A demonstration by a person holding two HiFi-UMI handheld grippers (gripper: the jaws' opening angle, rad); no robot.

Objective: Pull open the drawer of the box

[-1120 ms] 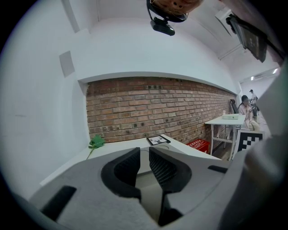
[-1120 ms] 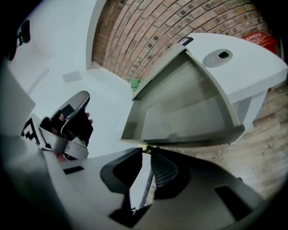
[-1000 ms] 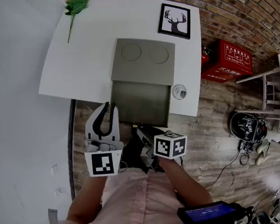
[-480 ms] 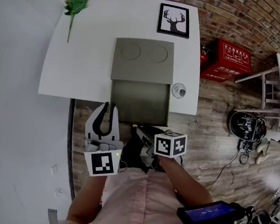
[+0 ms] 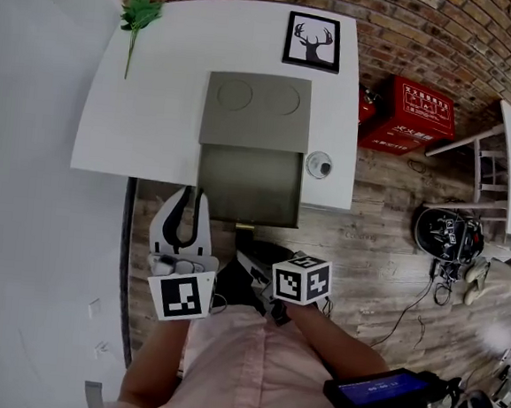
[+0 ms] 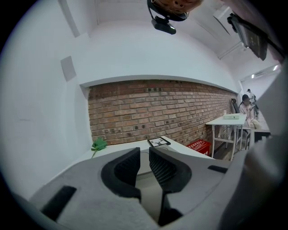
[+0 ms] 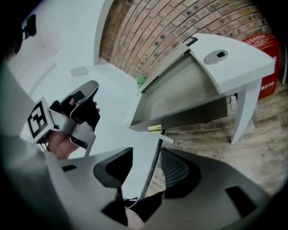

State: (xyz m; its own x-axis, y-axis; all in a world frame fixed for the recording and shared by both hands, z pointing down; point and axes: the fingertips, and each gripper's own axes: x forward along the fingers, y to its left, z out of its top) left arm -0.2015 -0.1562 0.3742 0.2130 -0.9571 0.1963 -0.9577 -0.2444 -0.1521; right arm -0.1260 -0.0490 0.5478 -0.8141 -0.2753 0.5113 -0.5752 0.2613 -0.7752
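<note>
Your right gripper (image 7: pixel 147 156) has just opened wide and holds nothing, with clear space before the drawer (image 7: pixel 180 92) edge. Your left gripper (image 6: pixel 144 155) is barely apart, empty.

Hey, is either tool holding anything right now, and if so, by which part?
Nothing is held. The right tool has just been opening its jaws, which stand empty, short of the yellow drawer handle. The left tool is empty too.

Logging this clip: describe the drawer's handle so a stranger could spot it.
On the white table by the brick wall sits a grey box, drawer pulled out. The handle is the small tab midway along the drawer's front, the only yellowish thing on it.
</note>
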